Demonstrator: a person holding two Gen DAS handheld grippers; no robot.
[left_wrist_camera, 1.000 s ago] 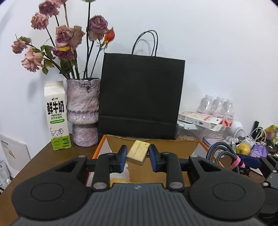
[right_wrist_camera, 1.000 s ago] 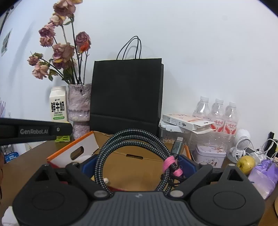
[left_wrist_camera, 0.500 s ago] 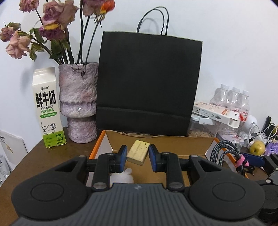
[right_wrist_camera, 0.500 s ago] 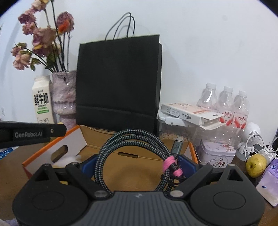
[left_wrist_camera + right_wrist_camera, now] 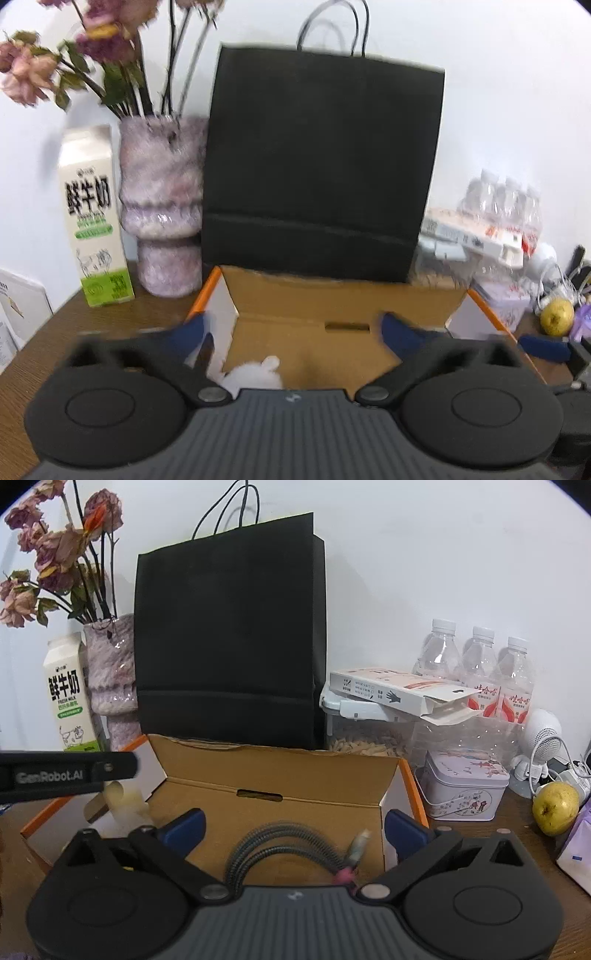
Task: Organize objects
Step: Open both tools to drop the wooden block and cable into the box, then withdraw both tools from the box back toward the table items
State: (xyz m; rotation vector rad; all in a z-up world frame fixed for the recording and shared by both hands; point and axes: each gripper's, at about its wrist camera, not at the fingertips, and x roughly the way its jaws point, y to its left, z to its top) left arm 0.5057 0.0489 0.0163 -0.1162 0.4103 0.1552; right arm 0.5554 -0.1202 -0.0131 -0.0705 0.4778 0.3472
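Cable (image 5: 284, 843) lies loose between opening right tongs (image 5: 293, 821)

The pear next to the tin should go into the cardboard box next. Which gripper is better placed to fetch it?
Right. The pear lies just off the right gripper, whose opening jaws no longer grip the cable. The left gripper, also opening and empty, sits at the cardboard box's far end.

- Your landmark: the cardboard box (image 5: 273, 775).
- Paper bag (image 5: 229, 638) stands directly behind it.
- Vase (image 5: 162, 206) and milk carton (image 5: 94, 218) behind-left.
- Tin (image 5: 463, 790) just right; pear (image 5: 556, 806) farther right.
- Coiled cable (image 5: 284, 849) inside it.
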